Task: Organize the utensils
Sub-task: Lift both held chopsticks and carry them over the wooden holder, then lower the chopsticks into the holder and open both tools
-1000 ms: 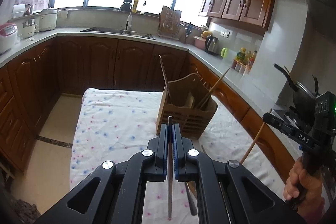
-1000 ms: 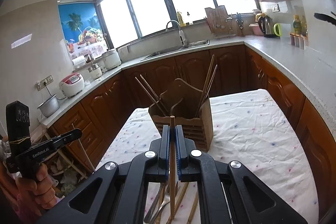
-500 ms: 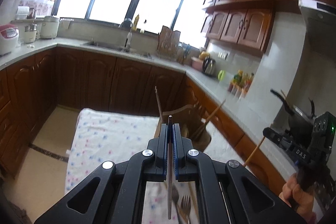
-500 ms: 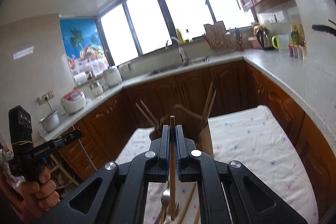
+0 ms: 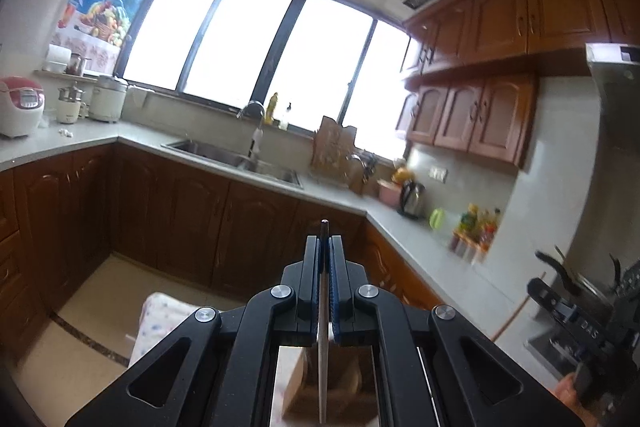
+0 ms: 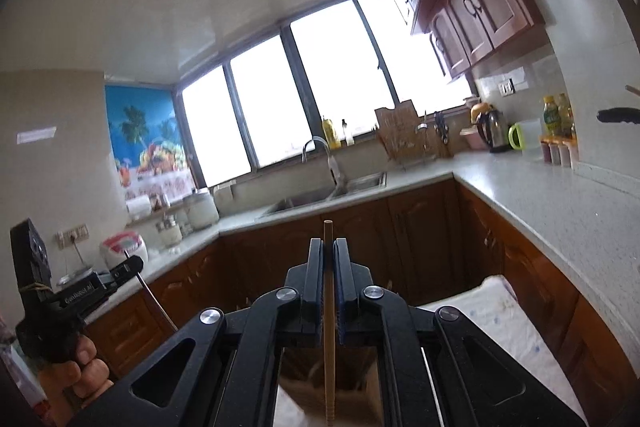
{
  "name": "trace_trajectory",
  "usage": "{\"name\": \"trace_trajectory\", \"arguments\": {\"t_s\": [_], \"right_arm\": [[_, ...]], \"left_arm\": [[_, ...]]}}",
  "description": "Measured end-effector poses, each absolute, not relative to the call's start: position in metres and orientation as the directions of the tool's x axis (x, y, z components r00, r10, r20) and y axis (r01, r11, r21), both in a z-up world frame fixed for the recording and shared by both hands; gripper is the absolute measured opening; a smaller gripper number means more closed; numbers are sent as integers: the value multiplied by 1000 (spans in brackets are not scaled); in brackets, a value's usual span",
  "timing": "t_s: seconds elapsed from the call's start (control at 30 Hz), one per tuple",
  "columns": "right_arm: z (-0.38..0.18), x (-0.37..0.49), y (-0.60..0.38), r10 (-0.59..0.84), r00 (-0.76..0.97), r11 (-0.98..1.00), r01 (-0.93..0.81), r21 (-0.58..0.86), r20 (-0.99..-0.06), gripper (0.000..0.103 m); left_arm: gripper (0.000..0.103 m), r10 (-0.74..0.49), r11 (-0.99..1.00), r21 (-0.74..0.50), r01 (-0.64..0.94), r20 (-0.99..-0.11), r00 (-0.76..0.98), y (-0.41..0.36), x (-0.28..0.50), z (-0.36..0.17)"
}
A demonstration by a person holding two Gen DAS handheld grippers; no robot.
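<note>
- The left gripper (image 5: pixel 325 259), a black two-finger tong with blue pads, is closed on a thin grey metal utensil handle (image 5: pixel 322 347). The handle stands upright between the pads, and its tip shows just above the fingers.
- The right gripper (image 6: pixel 329 261), of the same black build, is closed on a slim round wooden chopstick (image 6: pixel 329 327), also upright, with the lower end pointing down.
- Both pieces are held vertical — I judge this is so that they can drop straight into the holder's slots.
- The brown wooden utensil holder (image 6: pixel 352 383) lies low and near, seen only in part through each gripper frame, directly under the held pieces. Which compartment is below each one I cannot tell.
- The holder stands on a white cloth with small coloured dots (image 6: pixel 500 315), which covers a table between the dark wooden cabinets.
- In the right wrist view the left gripper appears at the far left, with its metal piece slanting down.
- Judgement: the step in hand is lowering into the holder — the cameras look up at the windows, so the aim is hard to check.
</note>
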State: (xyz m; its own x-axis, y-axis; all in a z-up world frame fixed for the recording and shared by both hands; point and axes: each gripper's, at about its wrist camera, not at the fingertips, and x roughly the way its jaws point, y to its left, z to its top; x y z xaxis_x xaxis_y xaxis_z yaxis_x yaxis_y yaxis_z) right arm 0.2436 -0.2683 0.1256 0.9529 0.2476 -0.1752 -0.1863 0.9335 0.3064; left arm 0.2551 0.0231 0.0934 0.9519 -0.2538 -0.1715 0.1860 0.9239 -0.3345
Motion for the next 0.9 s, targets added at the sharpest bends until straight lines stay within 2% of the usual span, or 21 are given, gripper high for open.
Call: {"name": "trace_trajectory", "arguments": {"t_s": [0.17,0.4,0.7,0.9], "right_arm": [[126,260,-273,200,971,939,-151,308,-134,5],[109,281,-275,171,978,940,-126,316,-118,5],[58,299,-268,182,964,938,-111,329,-194,5],[34,309,-270,199,942,932,-96,350,-271,5]], "left_arm": [[2,-209,917,-368,154,-112,972,13,275,76],[2,-173,909,-403,110,-123,977,-12,297,31],[2,-183,921,-380,85,-229,956,-41,332,-31],[3,-203,934,-344,94,-297,933,-51,347,-46]]}}
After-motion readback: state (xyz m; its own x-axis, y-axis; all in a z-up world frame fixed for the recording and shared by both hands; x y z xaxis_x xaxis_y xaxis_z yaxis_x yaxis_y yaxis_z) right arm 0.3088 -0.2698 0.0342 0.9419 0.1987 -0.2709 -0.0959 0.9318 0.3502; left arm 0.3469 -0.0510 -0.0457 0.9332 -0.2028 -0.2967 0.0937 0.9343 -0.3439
